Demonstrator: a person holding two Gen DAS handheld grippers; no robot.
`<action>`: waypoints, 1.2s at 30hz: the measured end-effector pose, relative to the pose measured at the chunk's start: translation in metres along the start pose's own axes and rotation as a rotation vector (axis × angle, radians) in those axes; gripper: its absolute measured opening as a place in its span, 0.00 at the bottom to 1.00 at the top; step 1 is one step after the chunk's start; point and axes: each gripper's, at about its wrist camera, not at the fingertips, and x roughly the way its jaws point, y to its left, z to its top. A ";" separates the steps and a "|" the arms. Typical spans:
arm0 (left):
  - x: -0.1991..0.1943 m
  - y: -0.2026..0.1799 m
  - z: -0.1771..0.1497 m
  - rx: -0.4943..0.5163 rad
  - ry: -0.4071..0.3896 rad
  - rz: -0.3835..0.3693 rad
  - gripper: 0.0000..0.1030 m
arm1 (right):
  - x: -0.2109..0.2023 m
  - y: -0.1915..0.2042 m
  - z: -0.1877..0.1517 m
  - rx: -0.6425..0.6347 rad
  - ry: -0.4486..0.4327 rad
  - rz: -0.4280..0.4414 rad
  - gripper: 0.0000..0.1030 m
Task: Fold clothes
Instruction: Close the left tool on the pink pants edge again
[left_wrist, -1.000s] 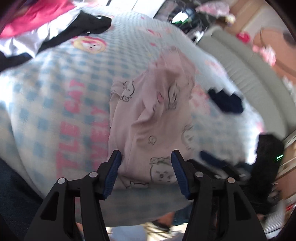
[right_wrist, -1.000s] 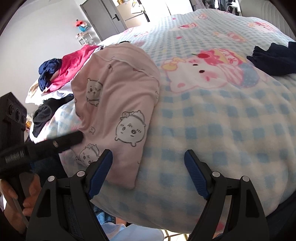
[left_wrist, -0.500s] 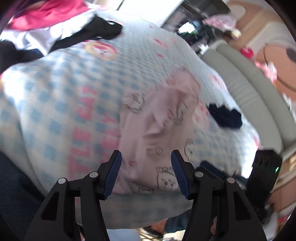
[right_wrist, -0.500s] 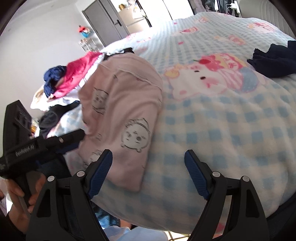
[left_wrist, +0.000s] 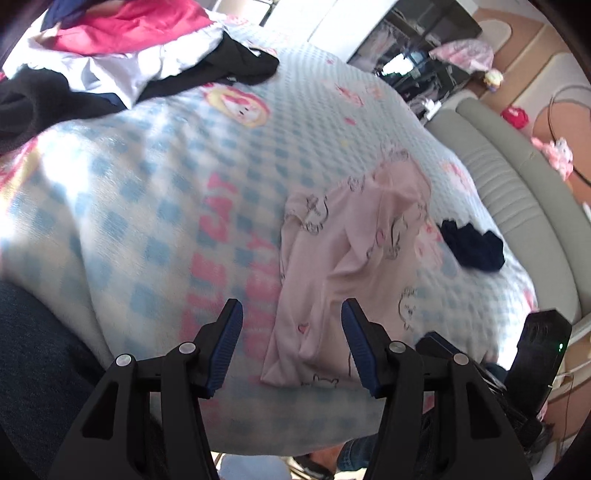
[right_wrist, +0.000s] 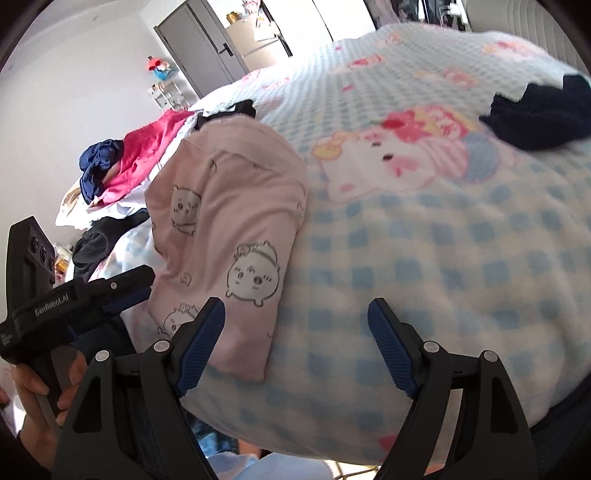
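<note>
Two grippers, both spread and holding nothing. Your left gripper (left_wrist: 291, 345) hangs over the near edge of the bed (left_wrist: 147, 206), with the folded pink pyjama piece (left_wrist: 347, 266) lying just ahead of it, its near end between the open jaws. Your right gripper (right_wrist: 295, 347) has that same pink pyjama piece (right_wrist: 229, 236) ahead and to its left, and a dark navy garment (right_wrist: 539, 114) far ahead to its right.

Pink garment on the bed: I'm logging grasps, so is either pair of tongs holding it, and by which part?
Nothing is held. The left tongs and right tongs stand open above the pink garment, which lies loose on the checked blanket.
</note>
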 end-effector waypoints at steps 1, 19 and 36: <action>0.004 -0.004 0.001 0.008 0.008 0.002 0.55 | 0.003 0.002 0.000 -0.004 0.011 0.000 0.79; 0.017 -0.015 -0.013 0.077 0.144 0.117 0.29 | 0.006 0.013 0.003 -0.060 0.012 -0.047 0.79; 0.013 -0.075 0.056 0.305 -0.050 -0.106 0.41 | 0.053 0.011 0.054 -0.071 0.090 -0.010 0.80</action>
